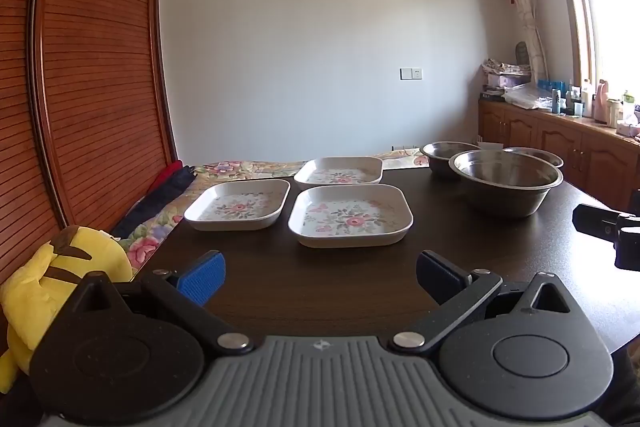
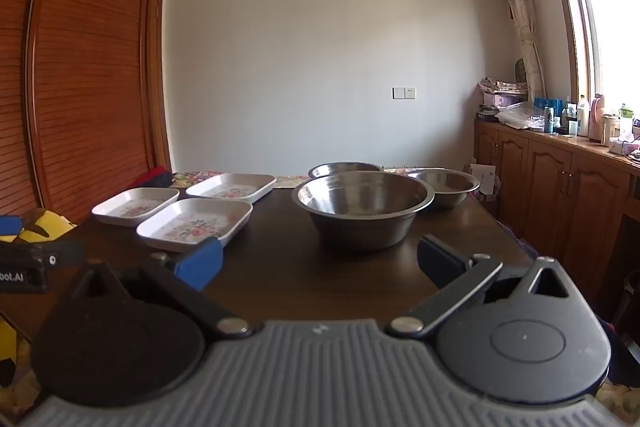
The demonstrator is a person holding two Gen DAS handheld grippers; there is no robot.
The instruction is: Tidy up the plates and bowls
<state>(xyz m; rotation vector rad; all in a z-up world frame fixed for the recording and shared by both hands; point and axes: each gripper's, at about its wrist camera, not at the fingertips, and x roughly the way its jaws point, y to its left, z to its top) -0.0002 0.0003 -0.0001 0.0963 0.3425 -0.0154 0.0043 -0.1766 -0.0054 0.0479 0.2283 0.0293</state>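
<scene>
While both hand-held grippers (image 1: 320,281) (image 2: 320,263) gape empty, 3 plates (image 1: 350,215) and 3 bowls (image 2: 362,209) sit apart.

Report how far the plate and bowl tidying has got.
Nothing looks done. Three floral plates lie apart on the table, and three steel bowls sit unnested. Left gripper and right gripper are open and empty. All the stacking is left.

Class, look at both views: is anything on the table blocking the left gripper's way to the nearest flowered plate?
No. Only bare table lies between the open left gripper and the nearest plate.
</scene>
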